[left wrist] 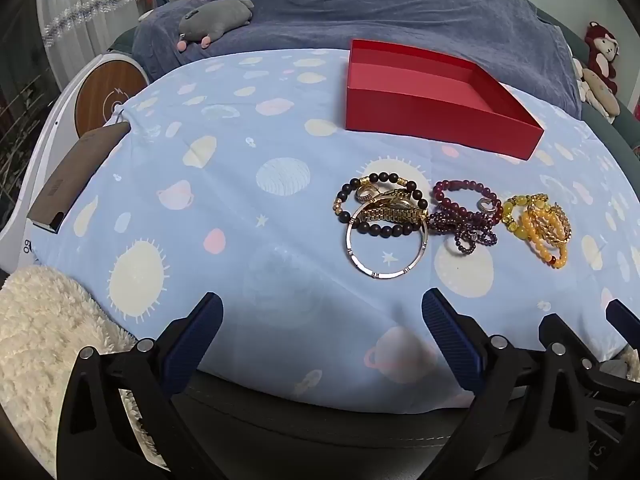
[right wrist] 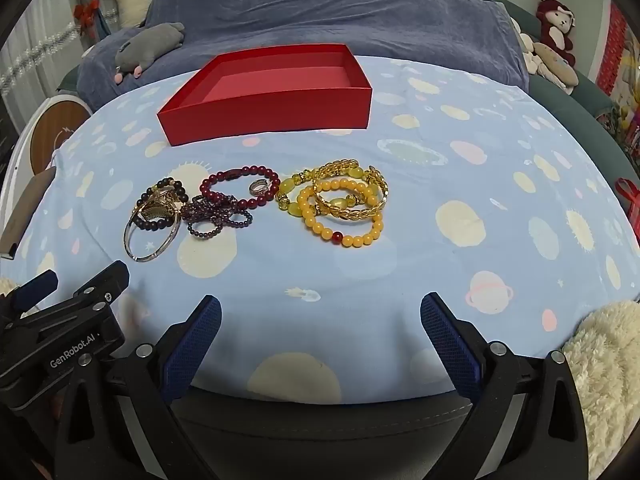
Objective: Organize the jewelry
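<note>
An empty red box (left wrist: 436, 116) (right wrist: 272, 116) stands at the back of the blue patterned cloth (left wrist: 240, 200) (right wrist: 460, 160). In front of it lie three heaps of jewelry: dark beads with gold pieces and a silver bangle (left wrist: 386, 268) (right wrist: 154, 216), dark red bead bracelets (left wrist: 466, 212) (right wrist: 240, 192) with a silver ring, and yellow bead and gold bracelets (left wrist: 540, 224) (right wrist: 344, 204). My left gripper (left wrist: 322, 308) is open and holds nothing, near the cloth's front edge. My right gripper (right wrist: 320, 308) is open too, short of the yellow heap.
A grey-brown flat box (left wrist: 76, 176) lies at the cloth's left edge beside a white device with a wooden disc (left wrist: 108, 96). Fluffy cream fabric (left wrist: 44, 340) (right wrist: 608, 368) lies at the near corners. A blue-covered sofa (left wrist: 380, 8) with plush toys stands behind.
</note>
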{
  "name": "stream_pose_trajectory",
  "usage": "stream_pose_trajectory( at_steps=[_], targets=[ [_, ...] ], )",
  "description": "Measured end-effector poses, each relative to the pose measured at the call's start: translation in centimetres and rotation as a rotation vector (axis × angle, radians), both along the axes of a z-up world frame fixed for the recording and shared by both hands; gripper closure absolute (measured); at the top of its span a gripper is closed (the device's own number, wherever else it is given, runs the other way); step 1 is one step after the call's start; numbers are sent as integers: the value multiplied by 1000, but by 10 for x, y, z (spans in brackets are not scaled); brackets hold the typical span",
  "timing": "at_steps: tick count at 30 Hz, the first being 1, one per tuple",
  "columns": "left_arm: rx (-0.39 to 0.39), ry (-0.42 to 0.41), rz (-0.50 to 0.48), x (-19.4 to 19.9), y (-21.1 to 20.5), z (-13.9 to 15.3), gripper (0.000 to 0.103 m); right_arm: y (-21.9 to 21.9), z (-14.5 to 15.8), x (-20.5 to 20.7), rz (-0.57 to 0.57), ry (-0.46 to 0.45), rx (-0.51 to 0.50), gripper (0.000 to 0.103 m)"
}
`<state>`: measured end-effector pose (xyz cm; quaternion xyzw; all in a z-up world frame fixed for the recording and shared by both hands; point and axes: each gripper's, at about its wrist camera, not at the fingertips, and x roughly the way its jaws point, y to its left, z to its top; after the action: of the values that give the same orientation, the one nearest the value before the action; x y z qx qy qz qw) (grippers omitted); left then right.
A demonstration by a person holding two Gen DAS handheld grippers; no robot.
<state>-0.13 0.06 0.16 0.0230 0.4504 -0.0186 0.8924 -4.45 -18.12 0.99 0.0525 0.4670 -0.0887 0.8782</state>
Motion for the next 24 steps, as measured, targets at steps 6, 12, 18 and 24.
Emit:
stream_pose_trajectory(
  at_steps=[6, 12, 18, 24],
  targets=[
    [8, -29, -13, -6, -7, 9, 8, 0, 1, -1, 3, -1, 5, 7],
    [-1, -9, -25, -5, -4, 7, 8, 0, 0, -1, -2, -2, 6, 7],
    [-13, -11, -29, -3, -2, 4, 8, -3, 2, -2, -3, 0, 9, 7],
    [-16, -18, -34, -4, -1, 5, 8, -5, 3, -2, -5, -1, 7, 7]
  ],
)
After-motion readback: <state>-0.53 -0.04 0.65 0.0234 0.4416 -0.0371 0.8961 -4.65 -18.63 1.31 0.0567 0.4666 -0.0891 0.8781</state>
